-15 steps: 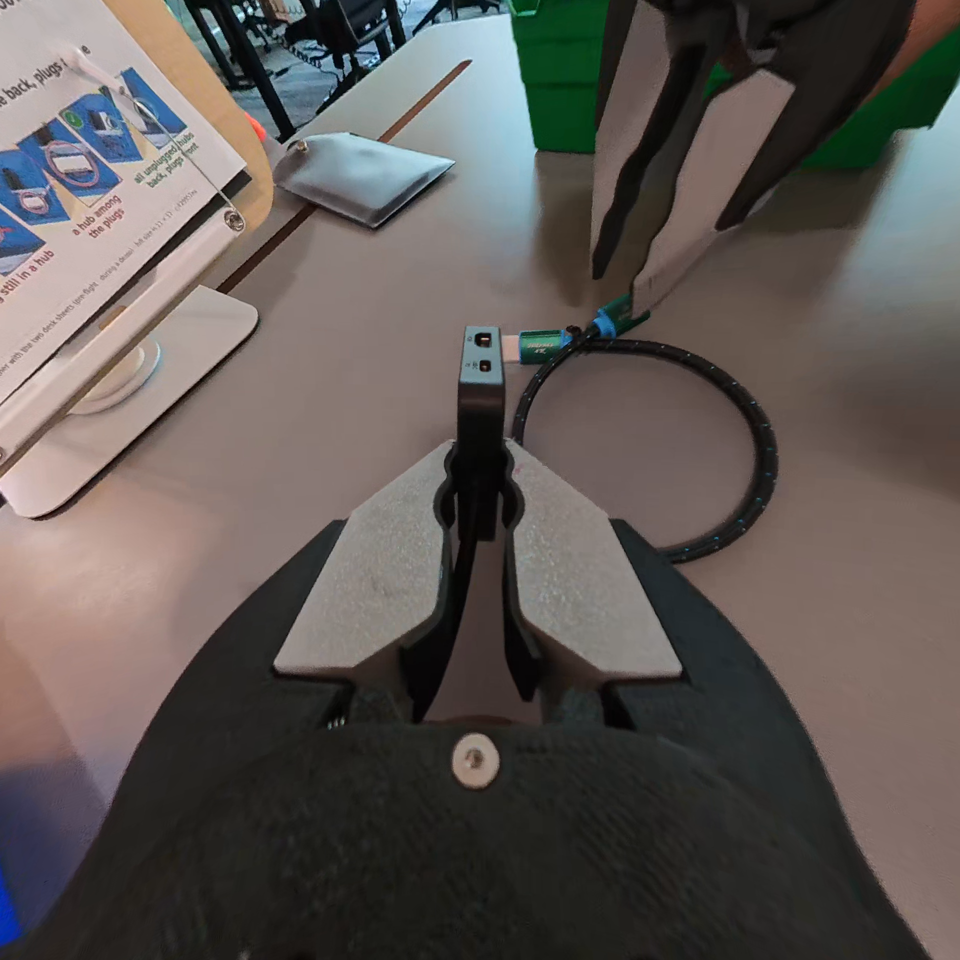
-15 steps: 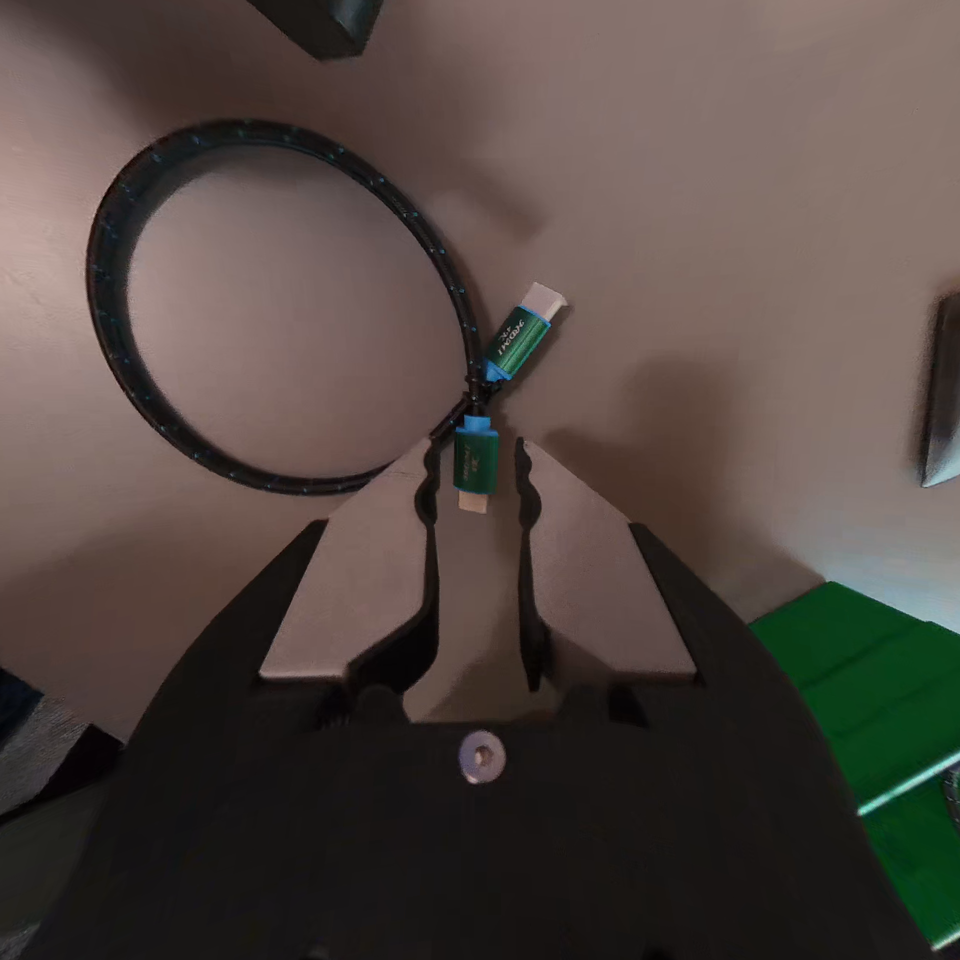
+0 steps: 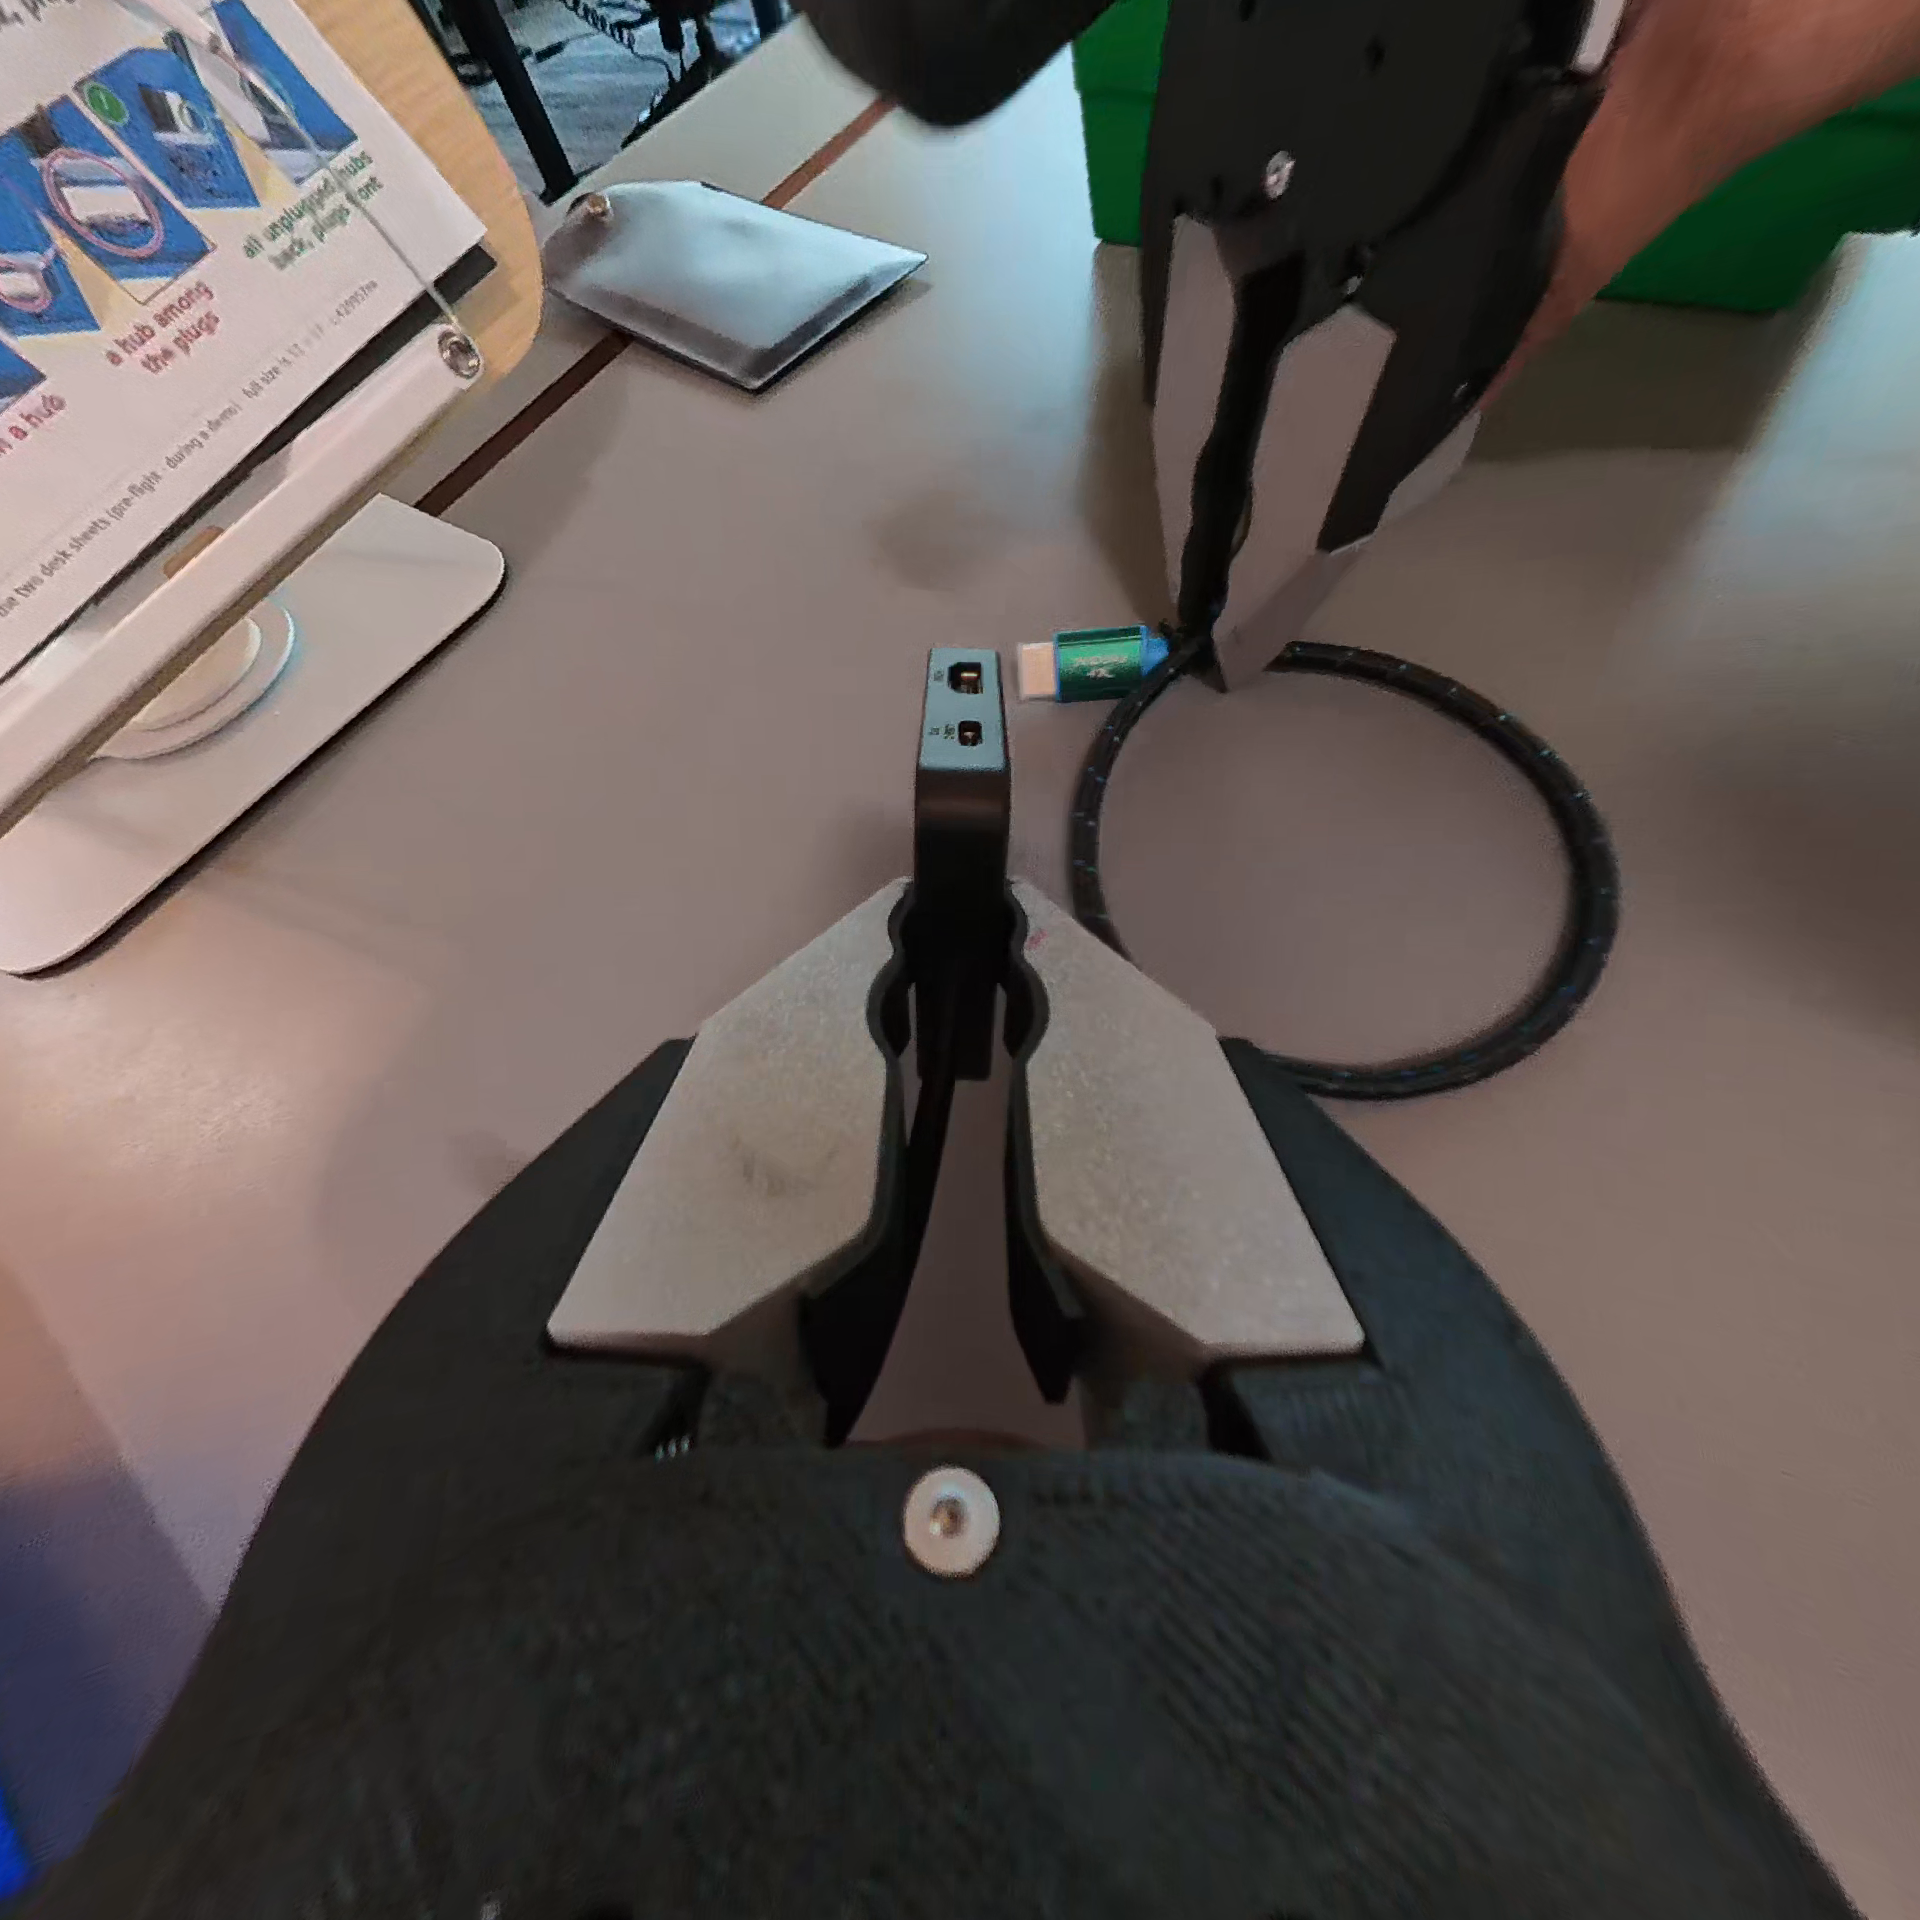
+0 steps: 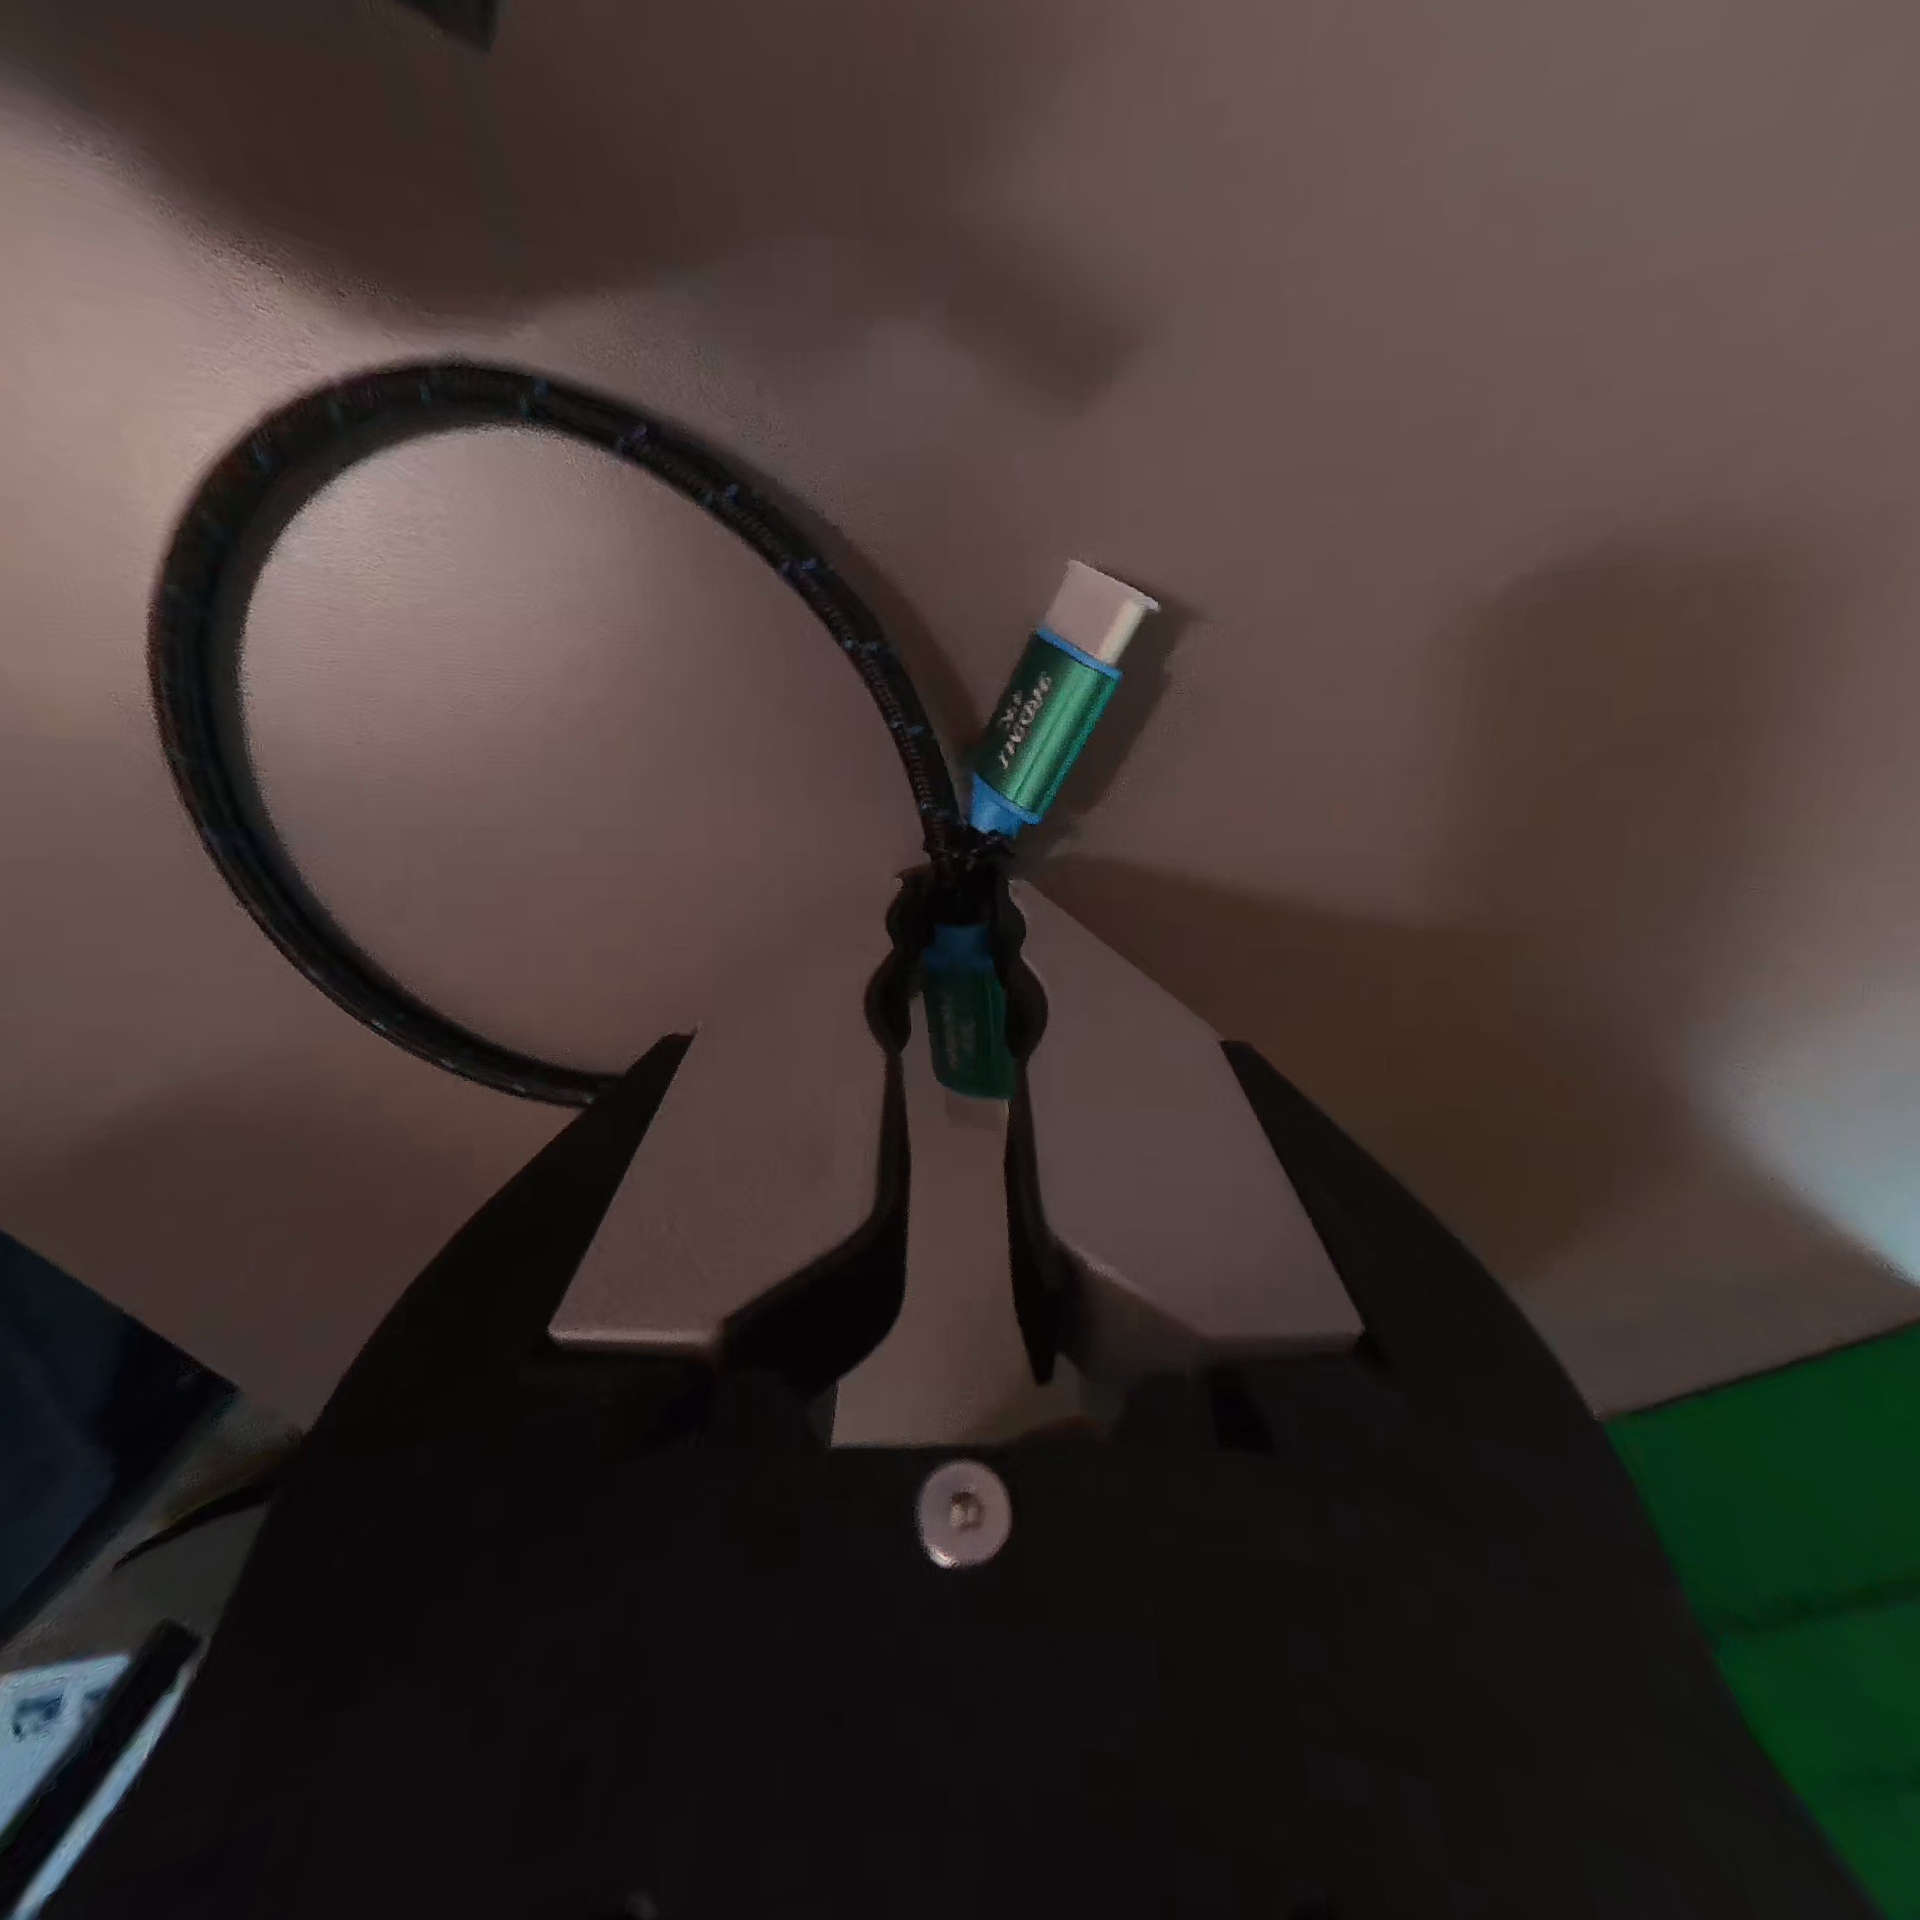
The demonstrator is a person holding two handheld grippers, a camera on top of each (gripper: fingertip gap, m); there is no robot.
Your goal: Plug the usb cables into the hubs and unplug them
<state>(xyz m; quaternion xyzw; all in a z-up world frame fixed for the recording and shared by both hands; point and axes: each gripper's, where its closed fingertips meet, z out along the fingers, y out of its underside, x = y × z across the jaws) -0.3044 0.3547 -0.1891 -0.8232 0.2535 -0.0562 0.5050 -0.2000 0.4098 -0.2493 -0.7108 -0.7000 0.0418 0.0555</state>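
Two green metallic plugs (image 4: 1039,717), braided cable (image 4: 416,436)

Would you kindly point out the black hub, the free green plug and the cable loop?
black hub (image 3: 962,769), left wrist view, its ported end face.
free green plug (image 3: 1101,665), left wrist view, its green shell.
cable loop (image 4: 197,665), right wrist view, the braided left curve.

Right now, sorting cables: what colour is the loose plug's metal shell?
Green metal plug shell with blue collar; right wrist view.

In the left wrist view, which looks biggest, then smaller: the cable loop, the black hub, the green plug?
1. Cable loop, widest.
2. Black hub, though it is held nearer the camera.
3. Green plug, smallest.
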